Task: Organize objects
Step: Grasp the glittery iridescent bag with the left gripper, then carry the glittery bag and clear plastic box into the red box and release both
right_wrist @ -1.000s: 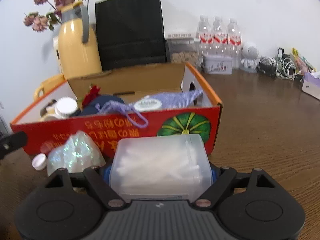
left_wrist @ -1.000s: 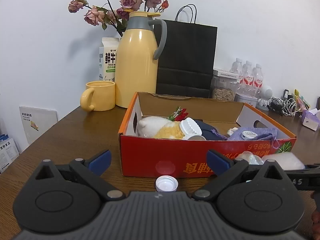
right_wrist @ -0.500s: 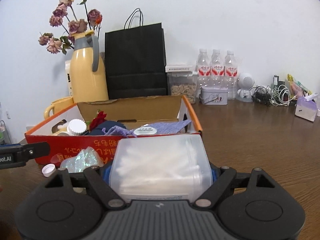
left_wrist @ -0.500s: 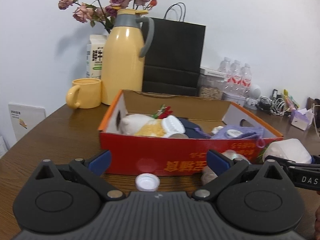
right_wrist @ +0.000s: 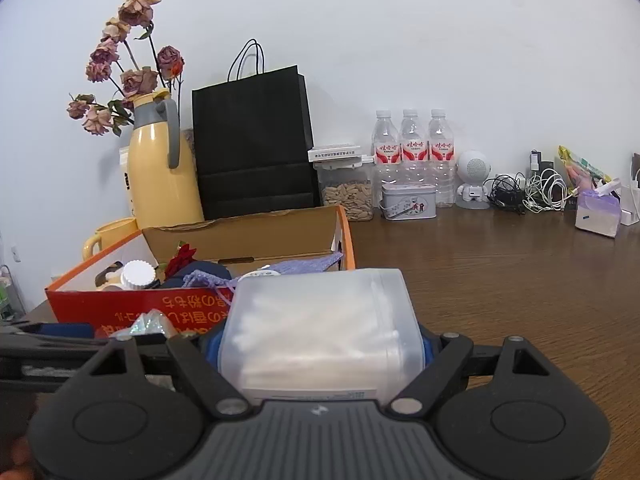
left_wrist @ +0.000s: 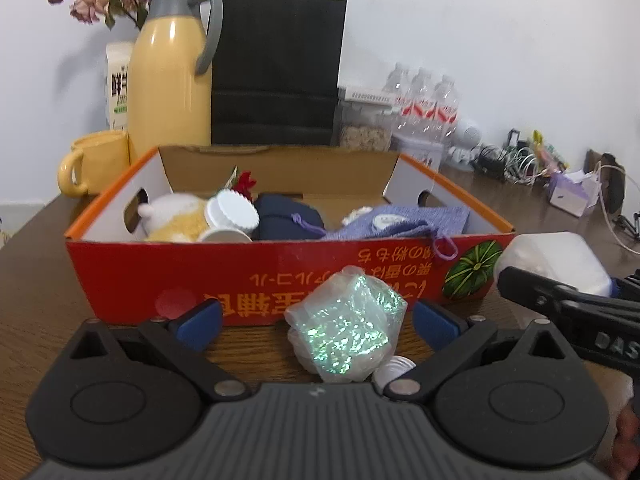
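Frosted plastic container [right_wrist: 320,328], a translucent rounded-corner box packed with pale white contents, sits clamped between the blue pads of the right gripper [right_wrist: 320,350], its body filling the gap from side to side; it is held above the wooden table [right_wrist: 500,272], just in front of the right end of the red cardboard box [left_wrist: 192,276]. In the left wrist view the same container shows at the right edge, beyond the box's pumpkin-printed corner. A crumpled iridescent cellophane bundle [left_wrist: 346,328] lies on the table against the box's front wall, between the spread blue pads of the left gripper [left_wrist: 316,322], nearer the right pad; neither pad touches it. A white bottle cap [left_wrist: 394,366] peeks out just beside the bundle's lower right.
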The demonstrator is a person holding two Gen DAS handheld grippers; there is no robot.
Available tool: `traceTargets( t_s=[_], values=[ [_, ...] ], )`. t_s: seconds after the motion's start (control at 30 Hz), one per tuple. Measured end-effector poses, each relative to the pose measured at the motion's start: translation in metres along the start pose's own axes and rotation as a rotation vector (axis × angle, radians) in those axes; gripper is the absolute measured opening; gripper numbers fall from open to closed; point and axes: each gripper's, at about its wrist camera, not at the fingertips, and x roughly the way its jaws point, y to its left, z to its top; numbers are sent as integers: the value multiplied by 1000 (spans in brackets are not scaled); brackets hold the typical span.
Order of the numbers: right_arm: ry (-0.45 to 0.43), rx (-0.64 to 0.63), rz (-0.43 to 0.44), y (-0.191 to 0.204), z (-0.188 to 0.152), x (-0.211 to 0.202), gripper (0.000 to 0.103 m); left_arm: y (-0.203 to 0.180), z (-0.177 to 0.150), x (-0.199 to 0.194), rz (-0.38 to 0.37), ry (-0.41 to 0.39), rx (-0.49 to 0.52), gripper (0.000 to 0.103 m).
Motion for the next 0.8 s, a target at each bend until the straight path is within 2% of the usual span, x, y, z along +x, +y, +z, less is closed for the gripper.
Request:
traceTargets(
  t_s=[0.3,0.33,0.37,0.4,0.43,0.53,0.8],
  values=[
    [-13,-21,20,5,-2,-4,82,-4,2,20,44,79,-46,103],
    [-13,-24,22,6,-2,-4,82,-5,2,20,40,83,-42,100],
    [-13,-26,22,6,-3,-4,82,-6,1,19,32,83,-35,81],
    [-12,-29,24,7,-3,-5,82,-6,0,17,25,83,-30,49],
    [-13,-31,24,7,-3,-5,82,-6,-1,16,18,87,-32,45],
    [-12,-34,23,8,-3,-4,82,-7,-3,7,-25,59,-33,43],
    [-43,-42,41,10,-3,-10,82,-3,1,-23,-38,-46,-41,43]
  ],
)
